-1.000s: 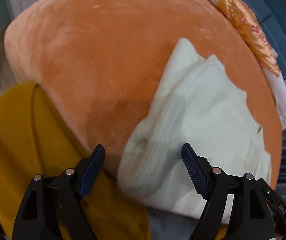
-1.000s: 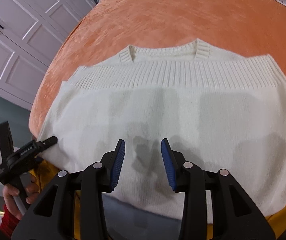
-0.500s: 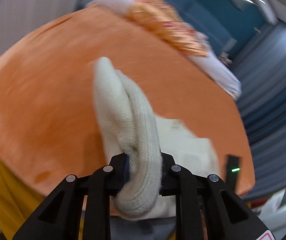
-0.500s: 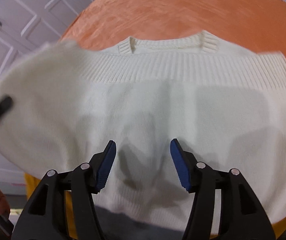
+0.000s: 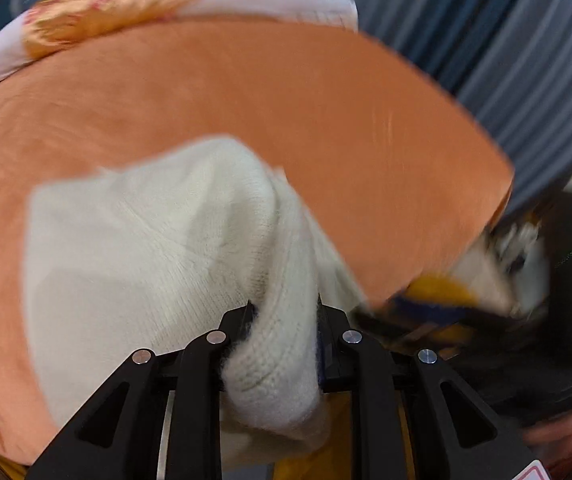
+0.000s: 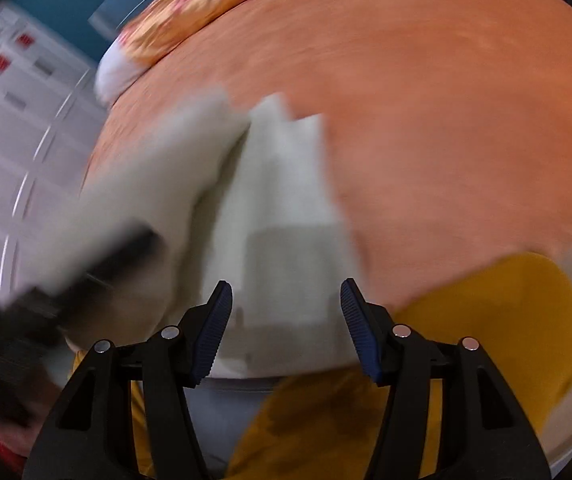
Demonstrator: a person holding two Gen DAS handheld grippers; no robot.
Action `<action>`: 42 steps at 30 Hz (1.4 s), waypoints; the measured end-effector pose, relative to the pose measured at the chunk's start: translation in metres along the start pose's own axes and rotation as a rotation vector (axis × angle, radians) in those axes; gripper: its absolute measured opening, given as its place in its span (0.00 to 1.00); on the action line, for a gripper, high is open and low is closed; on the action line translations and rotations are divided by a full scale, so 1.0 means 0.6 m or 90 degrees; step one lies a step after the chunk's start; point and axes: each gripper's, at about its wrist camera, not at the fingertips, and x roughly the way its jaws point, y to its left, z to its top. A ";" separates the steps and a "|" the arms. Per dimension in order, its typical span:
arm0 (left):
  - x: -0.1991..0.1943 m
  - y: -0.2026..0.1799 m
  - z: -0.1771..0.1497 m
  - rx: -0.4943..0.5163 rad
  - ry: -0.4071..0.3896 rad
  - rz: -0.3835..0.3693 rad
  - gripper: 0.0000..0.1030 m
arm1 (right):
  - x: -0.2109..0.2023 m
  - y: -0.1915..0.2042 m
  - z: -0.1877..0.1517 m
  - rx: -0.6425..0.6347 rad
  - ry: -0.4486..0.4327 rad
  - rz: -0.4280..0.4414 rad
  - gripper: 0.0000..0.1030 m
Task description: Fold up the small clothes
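- Whereas a second ago the left claw point(image 5: 283, 328) stood spread at the near edge of the bed point(image 5: 326, 128) with nothing in it, it is now pressed together on a thick fold of the cream sweater point(image 5: 157, 248), the knit bulging out between the jaws.
- The pinched side has been carried up and across the garment, so that half a second ago it rose as a narrow hump and now drapes over the rest in a rounded heap; I judge this to be the first lengthwise fold, well under way but not yet laid down.
- In the right wrist view the sweater, which a second ago lay spread wide with its ribbed neckline showing, now reads as a narrower strip point(image 6: 281, 216) near the front edge of the bed, with the lifted flap a blurred pale mass to its left (the blur says the move is quick).
- The right claw point(image 6: 286, 330) is spread wider than a second ago and grips nothing, hovering over the near hem of the strip.
- A yellow cloth point(image 6: 506, 312) hangs at the bed's front edge towards its right corner, apart from the sweater.
- A gold-patterned pillow point(image 6: 189, 12) lies at the far edge.
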 end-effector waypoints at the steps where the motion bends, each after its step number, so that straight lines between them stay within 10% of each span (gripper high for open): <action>1: 0.021 -0.008 -0.010 0.018 0.015 0.013 0.17 | -0.010 -0.019 0.000 0.017 -0.008 -0.007 0.54; 6: 0.035 -0.033 -0.025 0.086 0.012 0.063 0.26 | -0.033 -0.062 -0.001 0.063 -0.030 0.007 0.54; 11: -0.068 -0.012 -0.062 0.089 -0.042 0.079 0.73 | -0.031 -0.032 0.022 0.037 -0.036 0.050 0.54; 14: -0.117 0.008 -0.098 0.091 -0.066 0.118 0.83 | -0.020 -0.010 0.040 0.021 -0.025 0.089 0.56; 23: -0.113 0.097 -0.166 0.031 0.048 0.165 0.83 | 0.053 0.045 0.052 0.011 0.074 0.136 0.64; 26: -0.095 0.115 -0.177 0.021 0.076 0.180 0.83 | 0.064 0.065 0.052 -0.030 0.083 0.123 0.24; 31: -0.085 0.147 -0.188 -0.017 0.081 0.244 0.76 | -0.025 0.038 0.066 -0.009 -0.027 0.233 0.17; 35: -0.063 0.158 -0.188 -0.037 0.103 0.231 0.75 | 0.071 -0.030 0.048 -0.001 0.069 0.071 0.20; 38: -0.065 0.146 -0.182 -0.012 0.097 0.253 0.73 | 0.054 -0.055 0.042 0.058 0.051 0.131 0.24; 42: -0.068 0.142 -0.177 -0.020 0.091 0.250 0.73 | -0.015 -0.031 0.046 0.003 -0.018 0.068 0.26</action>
